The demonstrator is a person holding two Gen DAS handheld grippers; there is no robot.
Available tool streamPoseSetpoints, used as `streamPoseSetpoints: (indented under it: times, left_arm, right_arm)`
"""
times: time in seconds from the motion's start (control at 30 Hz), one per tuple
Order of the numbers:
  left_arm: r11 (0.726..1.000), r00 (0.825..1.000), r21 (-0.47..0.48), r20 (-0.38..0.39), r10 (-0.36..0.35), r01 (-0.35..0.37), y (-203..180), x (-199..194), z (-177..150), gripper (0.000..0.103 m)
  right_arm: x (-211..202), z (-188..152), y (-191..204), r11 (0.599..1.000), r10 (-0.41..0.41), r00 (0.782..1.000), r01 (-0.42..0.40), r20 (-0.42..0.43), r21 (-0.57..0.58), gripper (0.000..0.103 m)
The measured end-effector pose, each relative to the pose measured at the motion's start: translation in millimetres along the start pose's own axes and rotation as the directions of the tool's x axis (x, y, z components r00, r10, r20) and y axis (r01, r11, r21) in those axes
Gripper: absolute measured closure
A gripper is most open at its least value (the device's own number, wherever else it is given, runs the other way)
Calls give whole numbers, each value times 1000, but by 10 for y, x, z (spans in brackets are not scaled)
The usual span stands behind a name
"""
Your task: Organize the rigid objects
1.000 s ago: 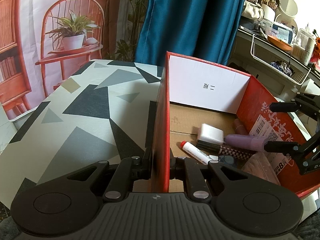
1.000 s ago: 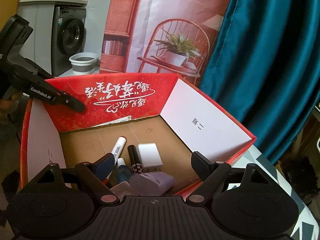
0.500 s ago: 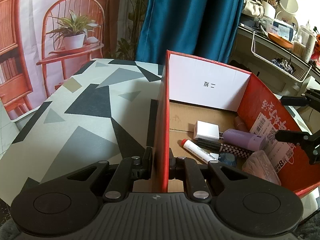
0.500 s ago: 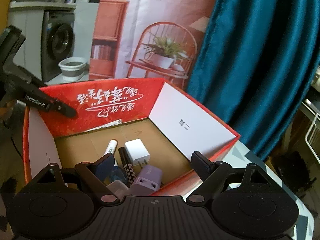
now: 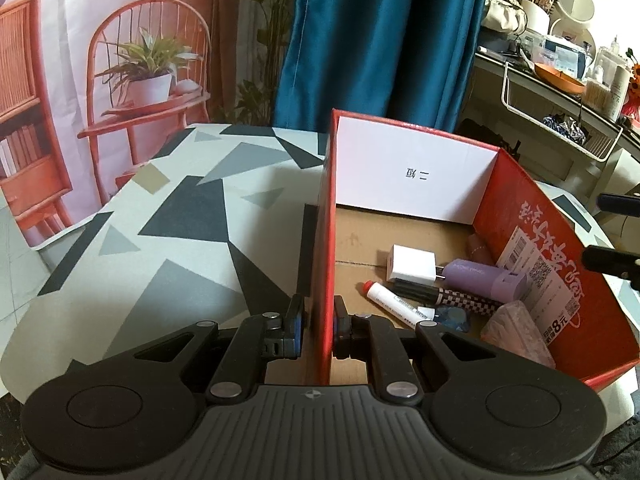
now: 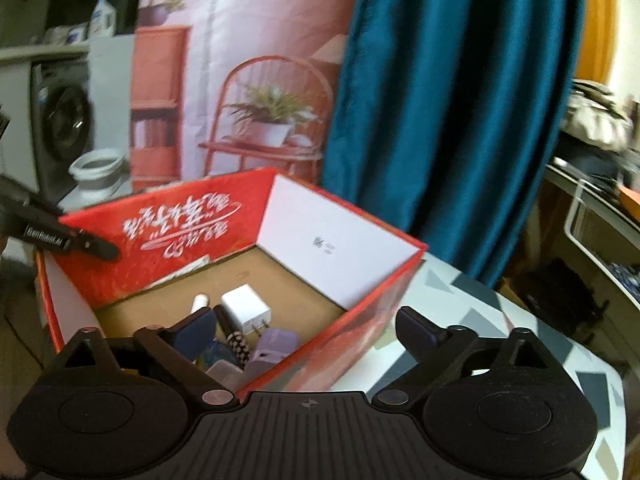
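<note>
My left gripper (image 5: 318, 322) is clamped on the near wall of the red box (image 5: 532, 248), one finger outside it, one inside. Ahead and to the right of those fingers, on the box floor, lie a white charger (image 5: 412, 265), a red-capped marker (image 5: 394, 302), a checkered pen (image 5: 460, 298) and a purple case (image 5: 486, 278), bunched together. My right gripper (image 6: 308, 328) gapes wide above the box's corner, holding nothing; that view is blurred, so I cannot tell whether it touches the rim.
</note>
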State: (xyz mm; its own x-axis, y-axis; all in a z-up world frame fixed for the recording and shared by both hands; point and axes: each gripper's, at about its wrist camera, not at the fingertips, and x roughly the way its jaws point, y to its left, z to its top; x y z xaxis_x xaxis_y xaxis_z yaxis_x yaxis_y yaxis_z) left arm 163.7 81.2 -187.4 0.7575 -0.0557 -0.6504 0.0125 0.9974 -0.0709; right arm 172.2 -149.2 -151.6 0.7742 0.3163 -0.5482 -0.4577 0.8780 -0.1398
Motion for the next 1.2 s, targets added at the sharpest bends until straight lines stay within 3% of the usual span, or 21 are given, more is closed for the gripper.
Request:
streamPoseSetpoints:
  times: [0.23,0.33,0.4,0.47,0.7,0.87,1.0,1.2]
  left_arm:
    - [1000,999,1,26,22,-22,-6,-133,53,58]
    - [1000,999,5,37,16,-17,-30,-207,97,35]
    - [1000,998,4,59,-12,12,-47,-293,137,8]
    - [999,995,16,95,-31,30,-85,-401,174,0]
    - [997,986,80,167,-6,-8,-330,-826,355,0]
    - [987,971,137,231,55,-89,-528,-1192,439,0]
    - [970,948,173,299,114,-171,-694,-1553,466,0]
    - [981,929,155,367,53,-117,-805,-2111,448,0]
  right_arm:
    - [-269,-4,-97,975,-79,997,74,18,208,0]
    - [-436,-1,-120,954,-112,993,99,31,282,0]
    - [-559,15,-135,934,-144,989,123,40,334,0]
    - [-699,44,-153,910,-185,982,154,46,384,0]
    - [-1197,198,-138,846,-295,951,216,91,488,0]
    - [-1517,352,1,793,-427,902,339,64,506,0]
    - [-1749,386,66,767,-418,907,318,57,558,0]
    - [-2073,445,247,753,-437,897,320,73,575,0]
